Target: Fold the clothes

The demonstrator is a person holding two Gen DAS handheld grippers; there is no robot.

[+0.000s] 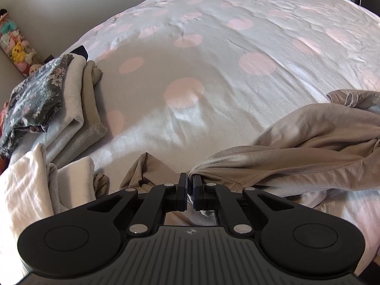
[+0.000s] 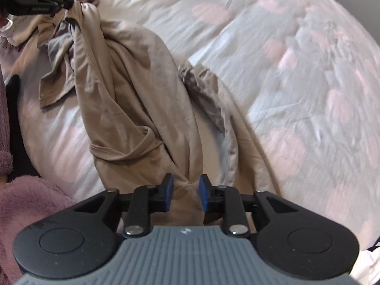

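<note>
Left wrist view: the left gripper has its jaws pressed together on a bunched edge of the beige garment, which trails away across the bed and lies crumpled on the dotted bedspread. On the far side of the beige garment from its trailing end, a stack of folded clothes rests on the bed, with a dark floral piece on top and pale and tan pieces beneath. Nearer the gripper than that stack lies a white cloth. Beyond the stack, a row of small plush toys hangs on the wall.

Right wrist view: the right gripper stands with its jaws spread a little, a fold of the beige garment running between the blue pads; whether they grip it I cannot tell. The garment stretches from here up to the left gripper, which pinches its far end. Beside the garment's near end, a fuzzy pink sleeve shows
</note>
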